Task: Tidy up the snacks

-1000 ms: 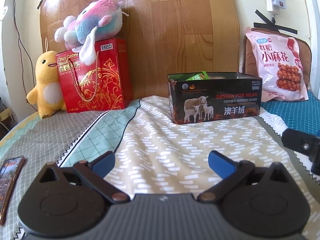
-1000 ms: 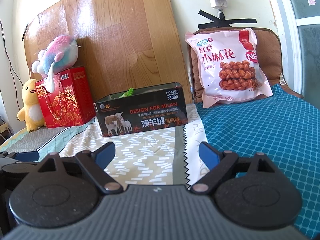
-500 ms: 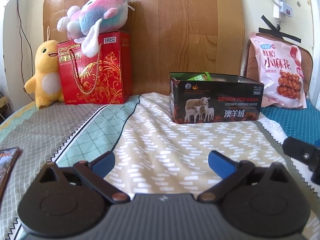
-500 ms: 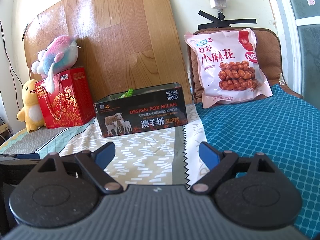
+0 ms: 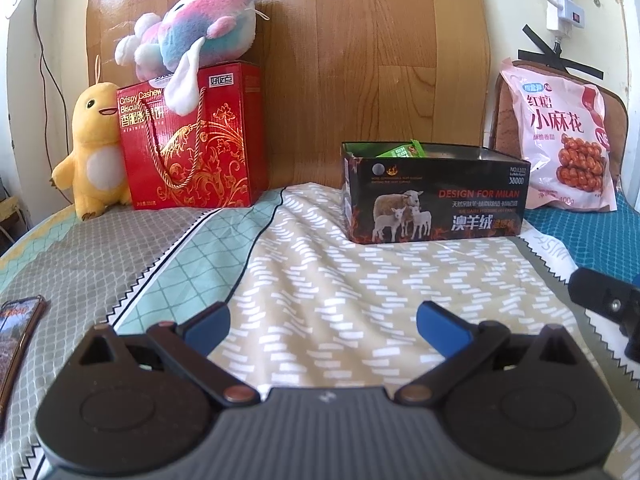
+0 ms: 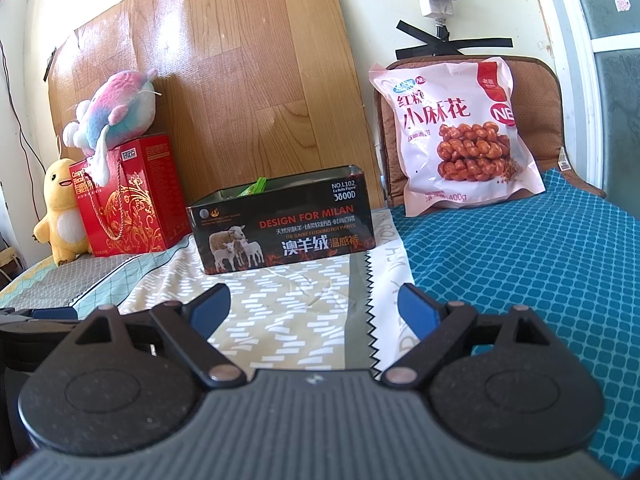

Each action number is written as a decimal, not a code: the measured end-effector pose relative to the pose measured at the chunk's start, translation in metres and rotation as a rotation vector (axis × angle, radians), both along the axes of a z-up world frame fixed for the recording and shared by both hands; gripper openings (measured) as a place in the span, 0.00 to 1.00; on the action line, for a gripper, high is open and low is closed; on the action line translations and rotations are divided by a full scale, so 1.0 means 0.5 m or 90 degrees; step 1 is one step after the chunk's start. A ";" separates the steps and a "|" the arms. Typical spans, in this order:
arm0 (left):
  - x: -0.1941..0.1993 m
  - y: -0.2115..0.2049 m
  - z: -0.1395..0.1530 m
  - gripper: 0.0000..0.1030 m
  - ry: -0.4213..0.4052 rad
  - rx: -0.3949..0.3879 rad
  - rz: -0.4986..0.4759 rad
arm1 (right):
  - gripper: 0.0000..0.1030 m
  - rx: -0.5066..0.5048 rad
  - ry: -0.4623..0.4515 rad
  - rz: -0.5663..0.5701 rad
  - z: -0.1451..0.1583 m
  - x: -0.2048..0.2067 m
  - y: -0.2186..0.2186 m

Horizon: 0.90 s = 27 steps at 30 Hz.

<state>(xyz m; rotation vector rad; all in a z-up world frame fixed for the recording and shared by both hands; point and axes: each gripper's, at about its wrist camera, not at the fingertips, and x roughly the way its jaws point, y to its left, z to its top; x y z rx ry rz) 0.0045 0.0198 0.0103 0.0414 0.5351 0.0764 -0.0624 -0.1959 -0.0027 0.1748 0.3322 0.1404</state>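
Observation:
An open black tin box [image 5: 434, 196] with sheep pictures stands on the bed, also in the right wrist view [image 6: 284, 222]. A green snack packet [image 5: 402, 151] pokes out of it [image 6: 253, 188]. A pink bag of fried twists [image 5: 566, 136] leans on a brown cushion at the right [image 6: 456, 136]. A red cashew biscuit box [image 5: 192, 136] stands at the left [image 6: 128, 196]. My left gripper [image 5: 322, 322] is open and empty, well short of the tin. My right gripper [image 6: 314, 308] is open and empty, also short of the tin.
A pastel plush [image 5: 192, 36] lies on the red box, a yellow plush [image 5: 94, 148] beside it. A phone [image 5: 18, 332] lies at the left edge. A wooden board [image 5: 360, 40] stands behind. The right gripper's body shows at the left view's right edge [image 5: 608, 300].
The left gripper's view has shifted: the tin, red box and plush sit slightly higher and more level than before. The right gripper has barely moved. Both stay open.

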 end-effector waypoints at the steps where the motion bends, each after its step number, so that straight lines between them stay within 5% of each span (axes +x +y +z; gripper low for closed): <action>1: 0.001 -0.001 -0.001 1.00 0.003 0.002 0.002 | 0.90 0.000 0.000 0.000 0.001 0.001 0.001; 27: 0.007 0.002 -0.003 1.00 0.015 -0.004 0.001 | 0.90 0.000 -0.001 0.000 0.000 0.000 0.000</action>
